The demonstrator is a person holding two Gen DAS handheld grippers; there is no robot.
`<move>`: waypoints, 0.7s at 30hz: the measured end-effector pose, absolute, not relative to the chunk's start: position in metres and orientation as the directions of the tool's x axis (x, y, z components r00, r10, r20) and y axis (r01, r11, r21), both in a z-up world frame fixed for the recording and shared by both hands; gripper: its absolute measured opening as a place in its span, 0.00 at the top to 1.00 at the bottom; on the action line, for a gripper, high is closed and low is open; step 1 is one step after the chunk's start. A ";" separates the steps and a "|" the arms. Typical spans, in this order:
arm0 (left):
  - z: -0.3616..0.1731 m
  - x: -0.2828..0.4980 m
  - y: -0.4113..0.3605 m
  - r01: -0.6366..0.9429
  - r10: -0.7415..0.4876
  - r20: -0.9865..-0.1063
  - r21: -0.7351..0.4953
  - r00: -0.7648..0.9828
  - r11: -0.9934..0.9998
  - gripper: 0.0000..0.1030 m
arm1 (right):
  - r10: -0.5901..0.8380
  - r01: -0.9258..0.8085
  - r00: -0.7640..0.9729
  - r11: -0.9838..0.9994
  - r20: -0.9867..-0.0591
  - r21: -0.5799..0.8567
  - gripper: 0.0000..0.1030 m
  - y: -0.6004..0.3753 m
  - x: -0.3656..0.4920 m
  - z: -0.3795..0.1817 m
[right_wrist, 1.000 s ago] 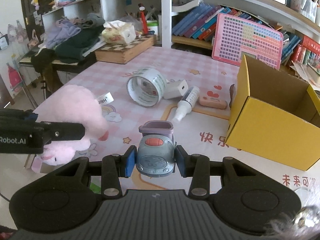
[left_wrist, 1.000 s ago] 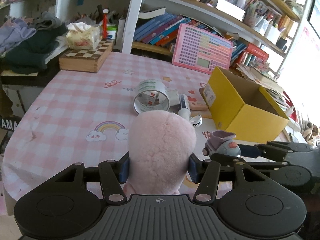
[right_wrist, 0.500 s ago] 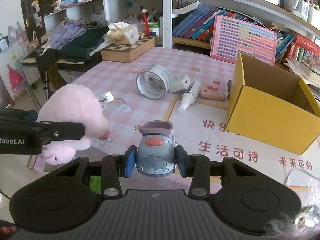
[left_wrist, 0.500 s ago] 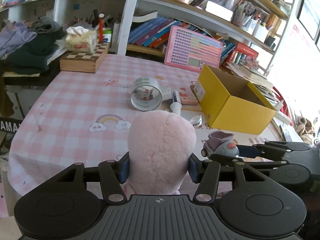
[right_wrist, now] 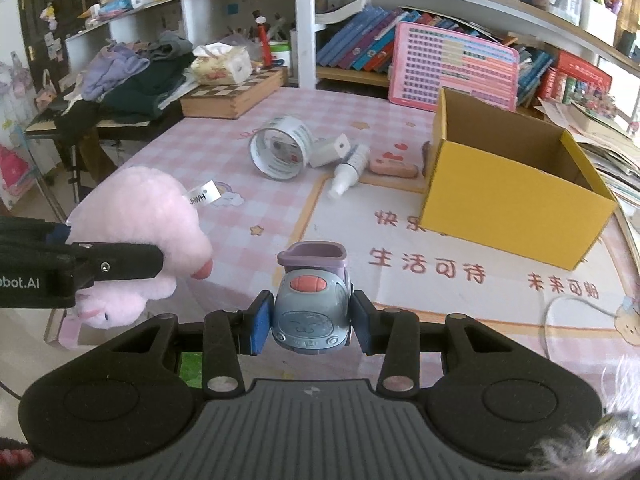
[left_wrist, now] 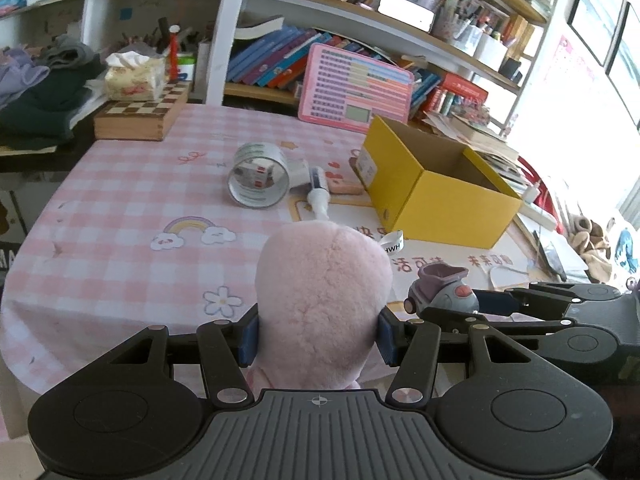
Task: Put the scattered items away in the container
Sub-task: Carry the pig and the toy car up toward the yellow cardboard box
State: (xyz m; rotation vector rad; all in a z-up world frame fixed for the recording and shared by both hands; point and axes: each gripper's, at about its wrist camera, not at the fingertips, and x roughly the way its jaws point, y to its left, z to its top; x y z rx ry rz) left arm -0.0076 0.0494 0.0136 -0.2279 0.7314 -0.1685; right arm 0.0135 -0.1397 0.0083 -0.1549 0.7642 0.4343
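Nearest the cameras, the left gripper still clamps the pink plush and the right gripper the grey toy car; both have drawn back, so the yellow box sits farther off.

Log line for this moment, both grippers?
left gripper: shut on pink plush toy | right gripper: shut on grey toy car | yellow cardboard box: not reached

Home playroom, bookshelves, gingham table
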 end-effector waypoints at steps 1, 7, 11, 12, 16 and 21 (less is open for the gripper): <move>0.013 -0.007 0.047 0.079 -0.236 -0.642 -0.264 0.730 0.961 0.47 | 0.316 -0.426 0.640 0.904 -0.700 0.019 0.62 -0.142 0.012 0.008; 0.011 -0.008 0.032 0.128 -0.272 -0.651 -0.260 0.709 0.957 0.47 | 0.275 -0.373 0.646 0.928 -0.712 0.020 0.62 -0.158 0.005 0.007; 0.011 -0.008 0.024 0.155 -0.289 -0.654 -0.256 0.699 0.954 0.47 | 0.247 -0.335 0.652 0.942 -0.717 0.020 0.62 -0.171 -0.001 0.008; 0.011 -0.008 0.022 0.160 -0.293 -0.656 -0.256 0.696 0.953 0.47 | 0.241 -0.326 0.653 0.945 -0.718 0.021 0.62 -0.174 -0.002 0.008; 0.009 -0.008 0.015 0.178 -0.308 -0.663 -0.257 0.683 0.950 0.47 | 0.217 -0.289 0.655 0.957 -0.724 0.025 0.62 -0.185 -0.006 0.005; 0.008 -0.007 0.006 0.207 -0.327 -0.669 -0.255 0.667 0.945 0.47 | 0.198 -0.262 0.656 0.965 -0.729 0.026 0.62 -0.194 -0.010 0.004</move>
